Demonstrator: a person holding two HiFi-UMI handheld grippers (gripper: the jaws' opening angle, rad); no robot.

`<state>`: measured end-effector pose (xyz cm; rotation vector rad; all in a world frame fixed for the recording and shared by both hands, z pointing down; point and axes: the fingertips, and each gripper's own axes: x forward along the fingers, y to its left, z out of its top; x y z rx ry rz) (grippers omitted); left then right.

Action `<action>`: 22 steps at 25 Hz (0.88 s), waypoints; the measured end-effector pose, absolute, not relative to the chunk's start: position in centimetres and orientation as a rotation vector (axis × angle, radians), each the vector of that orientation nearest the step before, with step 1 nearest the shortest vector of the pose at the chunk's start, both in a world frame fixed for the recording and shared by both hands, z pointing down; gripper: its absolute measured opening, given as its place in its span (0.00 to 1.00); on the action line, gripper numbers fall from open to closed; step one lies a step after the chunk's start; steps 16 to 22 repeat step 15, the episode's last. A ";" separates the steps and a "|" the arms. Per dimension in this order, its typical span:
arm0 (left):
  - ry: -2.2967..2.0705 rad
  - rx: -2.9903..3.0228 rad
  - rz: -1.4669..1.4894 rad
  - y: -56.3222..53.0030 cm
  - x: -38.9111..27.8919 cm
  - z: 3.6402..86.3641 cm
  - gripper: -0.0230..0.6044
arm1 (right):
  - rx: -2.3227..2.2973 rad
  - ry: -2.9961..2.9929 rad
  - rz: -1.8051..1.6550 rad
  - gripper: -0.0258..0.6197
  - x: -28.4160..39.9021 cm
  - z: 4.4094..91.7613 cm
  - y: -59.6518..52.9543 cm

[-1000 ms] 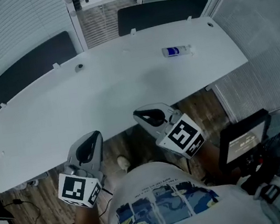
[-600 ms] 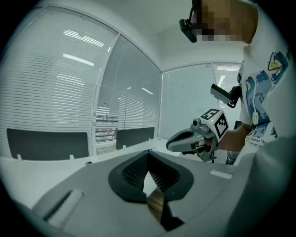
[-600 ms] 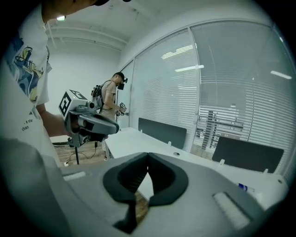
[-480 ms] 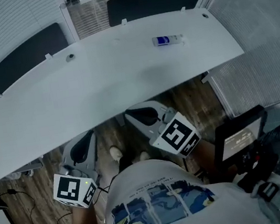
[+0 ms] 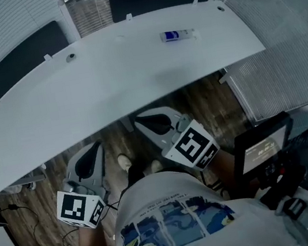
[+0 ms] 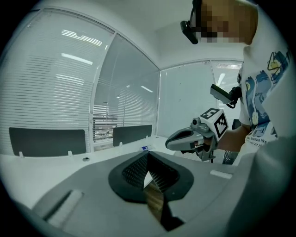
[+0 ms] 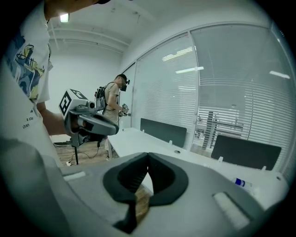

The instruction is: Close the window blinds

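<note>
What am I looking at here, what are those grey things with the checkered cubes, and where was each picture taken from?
No robot here: a person holds a tool in each hand, each ending in a two-jaw claw. The head view looks down from a camera on the person's head: left claw, right claw, each with a marker cube. The other two pictures come from cameras riding on each claw, looking along its jaws. Both claws are shut and hold nothing. In front is a white desk with a small blue-labelled bottle lying on it. Window blinds cover the glass walls behind.
</note>
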<state>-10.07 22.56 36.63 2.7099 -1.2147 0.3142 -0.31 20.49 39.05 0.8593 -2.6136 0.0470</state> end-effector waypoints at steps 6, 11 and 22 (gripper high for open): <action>-1.206 2.717 0.314 23.3 -9.1 36.6 0.04 | 0.858 -2.613 0.045 0.04 0.4 39.1 21.4; -1.197 2.717 0.321 23.8 -8.2 36.9 0.04 | 0.870 -2.611 0.043 0.04 1.4 39.1 21.8; -1.199 2.715 0.331 24.2 -7.4 37.1 0.04 | 0.873 -2.613 0.042 0.04 2.3 39.1 22.0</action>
